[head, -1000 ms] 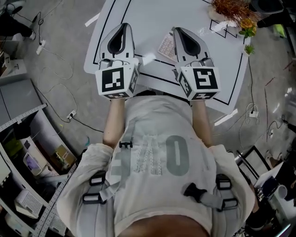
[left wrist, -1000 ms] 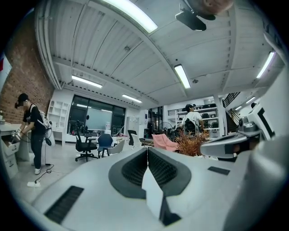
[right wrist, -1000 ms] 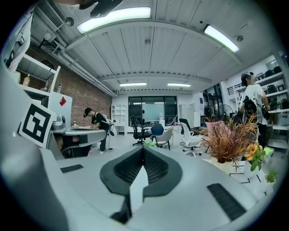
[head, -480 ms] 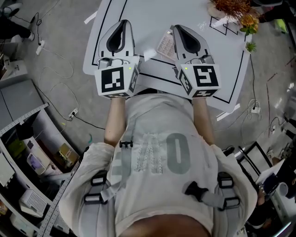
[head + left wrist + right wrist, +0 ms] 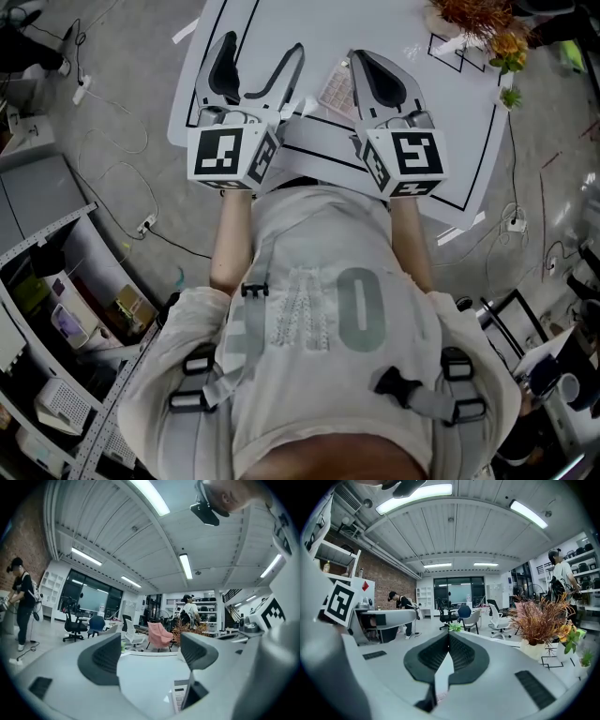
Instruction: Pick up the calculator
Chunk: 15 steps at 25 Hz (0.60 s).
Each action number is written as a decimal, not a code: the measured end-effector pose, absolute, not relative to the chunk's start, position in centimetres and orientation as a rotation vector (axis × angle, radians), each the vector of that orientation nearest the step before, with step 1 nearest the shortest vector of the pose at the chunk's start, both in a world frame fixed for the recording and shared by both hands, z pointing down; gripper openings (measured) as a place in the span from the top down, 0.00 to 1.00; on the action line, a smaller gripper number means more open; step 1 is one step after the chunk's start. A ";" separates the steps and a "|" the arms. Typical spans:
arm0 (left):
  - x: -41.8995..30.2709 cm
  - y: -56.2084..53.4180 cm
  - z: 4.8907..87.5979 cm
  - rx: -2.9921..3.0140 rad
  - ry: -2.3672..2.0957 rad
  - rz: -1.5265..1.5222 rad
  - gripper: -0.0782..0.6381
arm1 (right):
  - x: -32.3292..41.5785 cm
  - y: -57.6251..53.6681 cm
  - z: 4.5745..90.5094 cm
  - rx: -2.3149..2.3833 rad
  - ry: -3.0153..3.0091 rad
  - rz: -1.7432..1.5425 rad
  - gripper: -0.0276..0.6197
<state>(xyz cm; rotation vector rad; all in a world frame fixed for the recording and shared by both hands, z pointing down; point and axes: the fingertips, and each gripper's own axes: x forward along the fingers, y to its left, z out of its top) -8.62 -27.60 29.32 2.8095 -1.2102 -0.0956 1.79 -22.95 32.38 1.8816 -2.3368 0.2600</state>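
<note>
A calculator [image 5: 336, 91] lies flat on a white surface [image 5: 309, 23] marked with black lines. It sits in the gap between two hand-held claws, just beside the right one, which covers part of it. It is a pale, thin slab with rows of small keys; its display cannot be made out. It is probably light, stiff plastic with a smooth casing that could slide. The safest hold looks to be across its two long edges, not on the keys. The left claw [image 5: 261, 52] has just been opening and stands released, jaws wide apart with nothing between them. The right claw [image 5: 362, 62] is clenched, jaws together and empty. A potted plant [image 5: 473, 19] stands near the surface's far right corner.
</note>
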 end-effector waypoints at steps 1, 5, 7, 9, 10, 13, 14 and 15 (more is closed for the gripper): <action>-8.7 -27.7 29.4 2.798 -1.203 -0.110 0.35 | 1.7 -22.9 32.5 1.878 -2.337 0.265 0.95; -9.3 -27.9 29.7 2.783 -1.225 -0.110 0.31 | 1.4 -23.0 32.8 1.869 -2.340 0.273 0.95; -9.5 -28.1 29.7 2.778 -1.226 -0.109 0.31 | 1.4 -23.0 32.9 1.869 -2.340 0.277 0.95; -9.8 -28.1 29.8 2.758 -1.200 -0.134 0.31 | 1.4 -23.0 33.0 1.870 -2.339 0.284 0.95; -9.8 -28.1 29.8 2.743 -1.179 -0.147 0.31 | 1.4 -23.0 33.1 1.872 -2.338 0.288 0.95; -9.7 -28.0 30.2 2.730 -1.136 -0.138 0.31 | 1.6 -22.9 33.3 1.883 -2.333 0.302 0.95; -9.5 -28.0 30.3 2.734 -1.131 -0.127 0.31 | 1.7 -22.9 33.3 1.886 -2.329 0.305 0.95; -9.4 -28.1 30.4 2.738 -1.123 -0.120 0.31 | 1.8 -22.9 33.4 1.889 -2.325 0.308 0.95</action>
